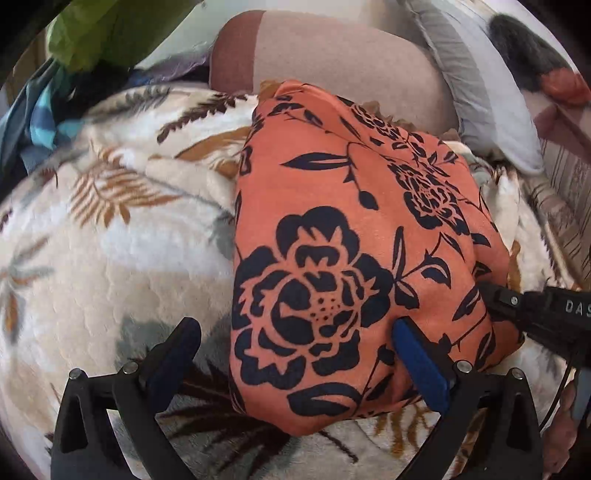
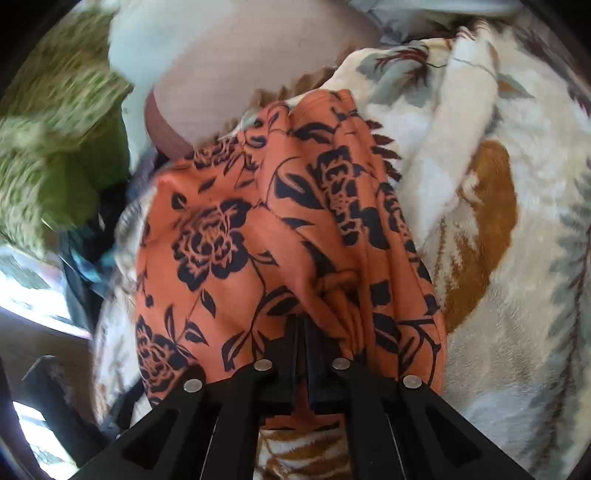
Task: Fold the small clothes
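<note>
- An orange floral garment (image 1: pixel 343 229) lies on a cream leaf-print blanket (image 1: pixel 110 240), long axis running near to far.
- The left gripper (image 1: pixel 295 332) is spread wide over the garment's near left edge, holding nothing.
- The right gripper (image 2: pixel 301 325) is closed, pinching the garment's near right edge.

A cream fleece blanket (image 1: pixel 110 229) with brown and grey leaf prints covers the bed. At the top centre lies a beige pillow (image 1: pixel 332 62) with a brown end. A grey striped pillow (image 1: pixel 476 92) is at the upper right, and green cloth (image 1: pixel 110 29) at the upper left.
</note>
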The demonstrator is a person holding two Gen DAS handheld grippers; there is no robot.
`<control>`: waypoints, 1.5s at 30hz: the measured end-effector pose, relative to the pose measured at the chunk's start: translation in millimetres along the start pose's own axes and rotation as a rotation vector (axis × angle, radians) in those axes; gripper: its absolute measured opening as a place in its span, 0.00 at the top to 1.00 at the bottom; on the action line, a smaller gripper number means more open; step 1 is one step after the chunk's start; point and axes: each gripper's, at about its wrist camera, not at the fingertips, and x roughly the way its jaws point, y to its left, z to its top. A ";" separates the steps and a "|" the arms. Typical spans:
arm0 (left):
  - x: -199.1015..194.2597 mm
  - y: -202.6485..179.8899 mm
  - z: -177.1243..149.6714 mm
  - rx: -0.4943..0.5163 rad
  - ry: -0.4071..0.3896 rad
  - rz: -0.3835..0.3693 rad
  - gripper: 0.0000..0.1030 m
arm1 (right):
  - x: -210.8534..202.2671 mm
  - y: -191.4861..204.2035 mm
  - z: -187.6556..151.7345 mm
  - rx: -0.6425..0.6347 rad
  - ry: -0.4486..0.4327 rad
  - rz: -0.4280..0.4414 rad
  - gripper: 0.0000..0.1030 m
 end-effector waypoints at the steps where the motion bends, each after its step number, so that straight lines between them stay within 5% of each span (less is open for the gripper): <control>1: -1.7 2.4 0.8 -0.015 0.011 -0.009 0.00 | -4.2 2.5 0.8 -0.001 0.001 -0.005 0.96; 4: -11.3 3.7 5.8 -0.004 0.004 -0.009 0.00 | -22.1 12.2 -2.2 -0.042 -0.052 -0.021 0.95; 10: -42.8 12.4 14.6 -0.037 -0.179 0.023 0.00 | -40.9 19.1 -19.1 -0.062 -0.074 -0.002 0.94; 12: -26.0 7.3 13.2 0.006 -0.116 0.070 0.00 | -16.9 7.9 -21.3 -0.053 0.009 -0.048 0.94; 14: -1.3 4.6 8.6 0.036 0.003 0.040 0.00 | -7.5 -0.5 -19.0 -0.018 0.011 -0.009 0.95; 16: -4.9 10.0 9.7 -0.028 -0.018 0.017 0.00 | -12.2 0.2 -12.9 -0.006 0.017 0.006 0.95; 25: -44.0 16.8 15.3 -0.014 -0.149 0.003 0.00 | -73.8 -2.5 2.0 0.027 -0.277 0.062 0.94; 32: -49.7 9.1 16.4 -0.029 -0.241 0.027 0.00 | -74.4 -17.7 15.1 0.120 -0.285 0.052 0.94; 37: -62.6 -8.5 14.0 0.063 -0.341 0.063 0.00 | -77.0 -28.9 20.5 0.125 -0.320 0.050 0.93; 45: -58.9 -1.3 21.9 0.033 -0.319 0.082 0.00 | -88.7 -49.3 28.6 0.141 -0.361 0.049 0.93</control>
